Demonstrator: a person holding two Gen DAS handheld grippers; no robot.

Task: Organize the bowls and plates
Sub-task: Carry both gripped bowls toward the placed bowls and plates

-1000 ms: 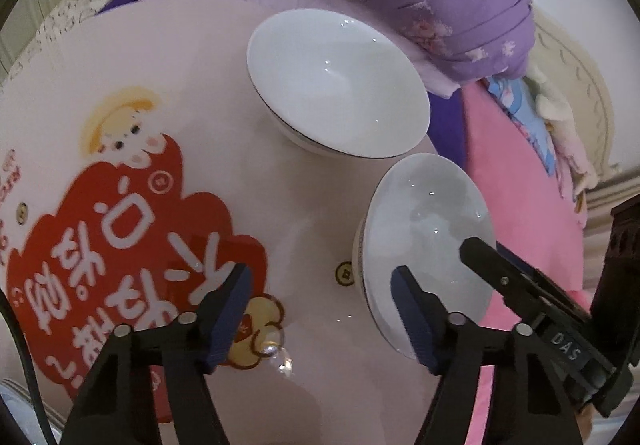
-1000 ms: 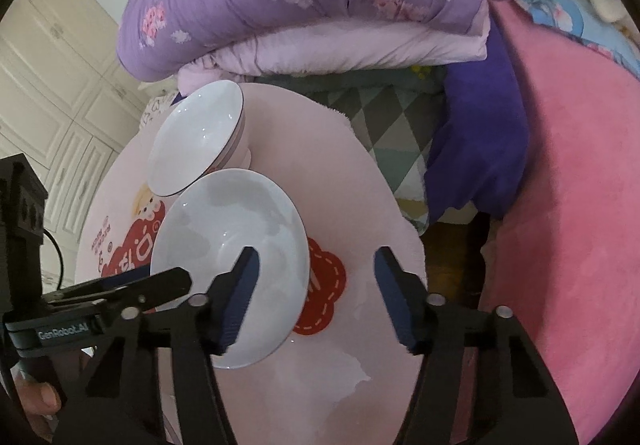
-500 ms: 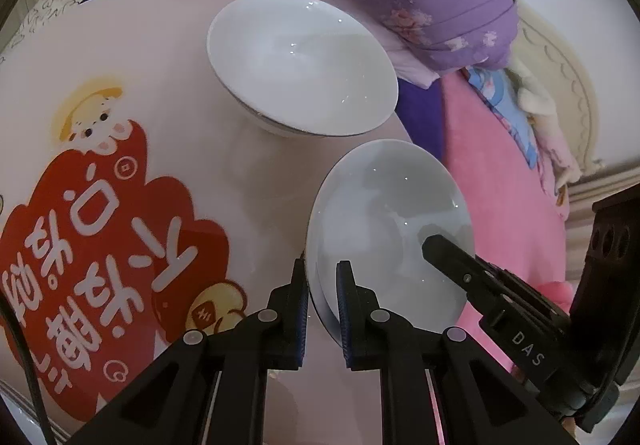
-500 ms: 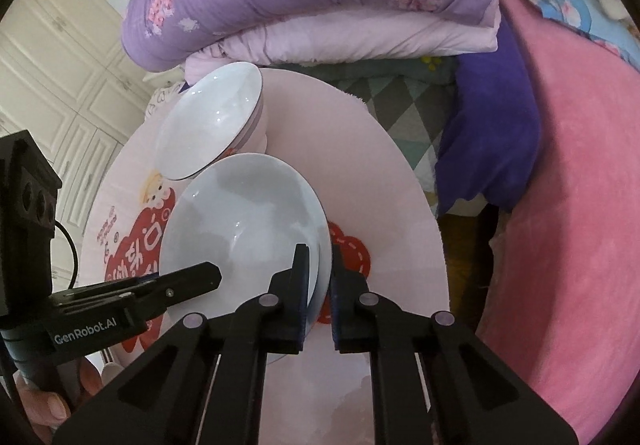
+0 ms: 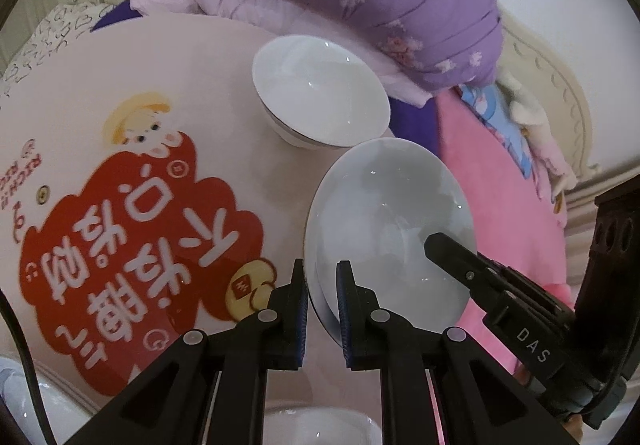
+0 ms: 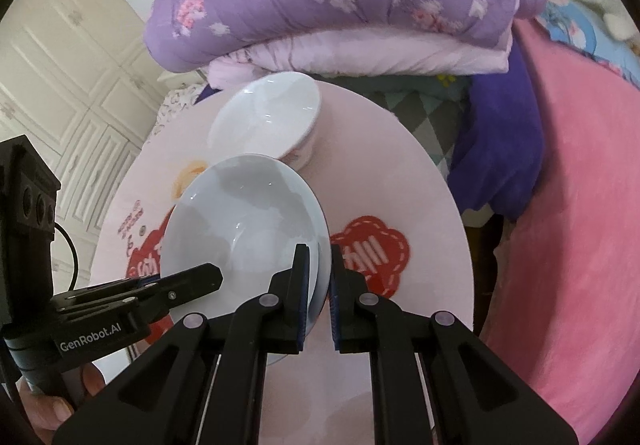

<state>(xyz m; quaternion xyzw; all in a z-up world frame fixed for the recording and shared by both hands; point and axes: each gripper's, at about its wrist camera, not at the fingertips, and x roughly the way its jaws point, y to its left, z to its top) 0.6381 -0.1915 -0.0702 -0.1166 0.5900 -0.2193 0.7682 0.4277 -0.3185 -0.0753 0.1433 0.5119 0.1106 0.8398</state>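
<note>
Plate (image 5: 384, 221), lower centre: clamped at opposite rims by left tool (image 5: 322, 285) and right tool (image 6: 318, 269). Best lifted level, evenly, clear of bowl (image 5: 320, 97) on desk (image 5: 160, 57).

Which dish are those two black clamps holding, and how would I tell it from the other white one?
Start at the round pink table with red cartoon prints, in front of the folded purple quilt. Two white dishes are near its edge. The held one is the shallow plate, pinched at opposite rims by the left gripper and right gripper; the deeper bowl behind it is untouched.
</note>
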